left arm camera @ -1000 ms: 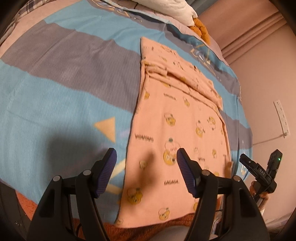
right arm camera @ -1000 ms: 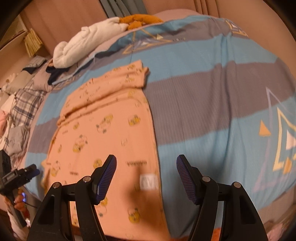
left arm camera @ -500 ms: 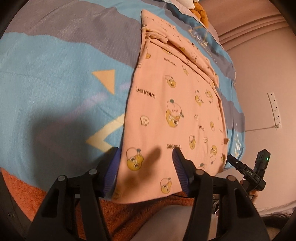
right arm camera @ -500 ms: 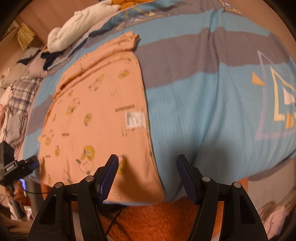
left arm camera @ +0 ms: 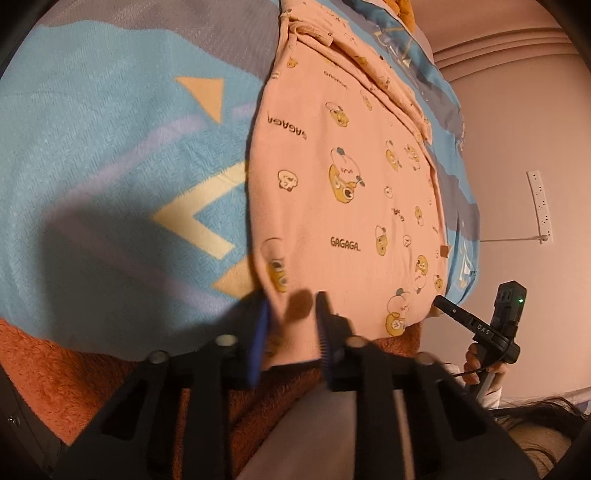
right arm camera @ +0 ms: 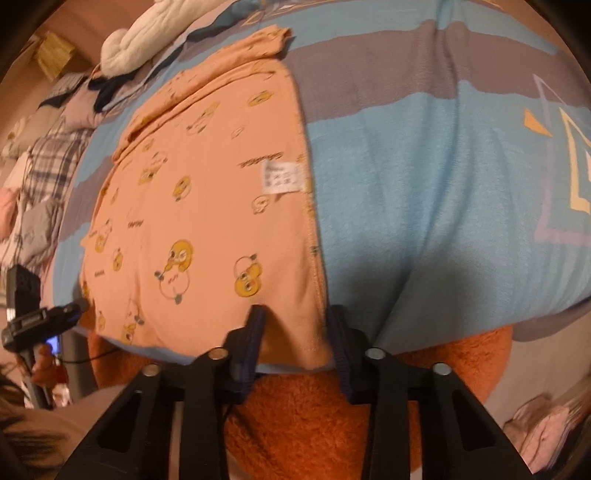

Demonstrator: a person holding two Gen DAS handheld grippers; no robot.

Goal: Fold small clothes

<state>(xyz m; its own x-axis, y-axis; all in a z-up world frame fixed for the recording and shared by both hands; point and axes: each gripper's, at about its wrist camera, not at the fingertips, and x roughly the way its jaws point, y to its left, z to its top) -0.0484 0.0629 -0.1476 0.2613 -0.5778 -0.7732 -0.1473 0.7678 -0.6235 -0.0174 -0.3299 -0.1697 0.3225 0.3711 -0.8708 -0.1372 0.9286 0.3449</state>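
One peach garment (left arm camera: 354, 192) lies on a blue-grey striped blanket (left arm camera: 110, 155) near pink walls (left arm camera: 517, 110).

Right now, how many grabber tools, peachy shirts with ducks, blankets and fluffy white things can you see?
Grabber tools: 2, left gripper and right gripper
Peach duck shirt: 1
Blue and grey blanket: 1
Orange fuzzy blanket: 1
White fluffy bundle: 1
Total: 6

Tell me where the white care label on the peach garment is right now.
In the right wrist view, the white care label sits at the peach garment's right edge, beside the blue bedspread.
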